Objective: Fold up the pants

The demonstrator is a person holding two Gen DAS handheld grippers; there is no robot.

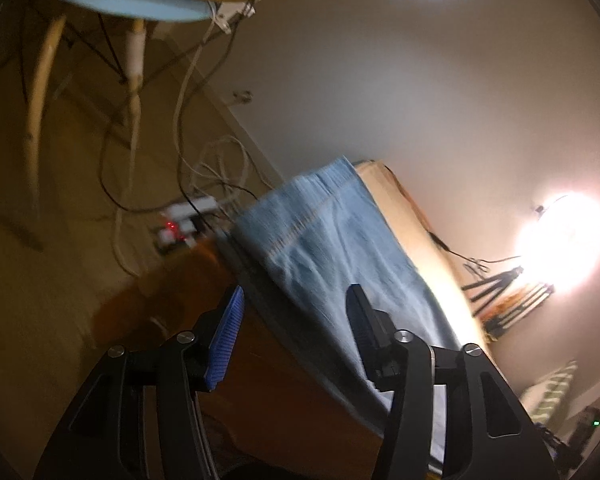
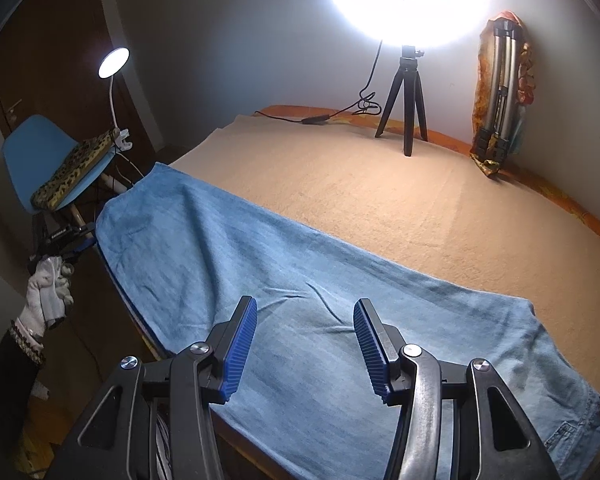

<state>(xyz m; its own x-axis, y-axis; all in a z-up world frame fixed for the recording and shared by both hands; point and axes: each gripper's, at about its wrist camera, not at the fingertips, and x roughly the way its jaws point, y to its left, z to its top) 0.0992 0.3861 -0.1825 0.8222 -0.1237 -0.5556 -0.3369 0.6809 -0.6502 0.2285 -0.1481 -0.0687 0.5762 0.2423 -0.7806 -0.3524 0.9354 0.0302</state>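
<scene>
Beige bedcover bears flat blue pants.

Each gripper, left and right, had black plastic linkage arms joined by round silver screws and ribbed blue pads. At the right-wrist view's lower left, the person wore a white knitted glove above a dark, trim-cuffed sleeve.
</scene>
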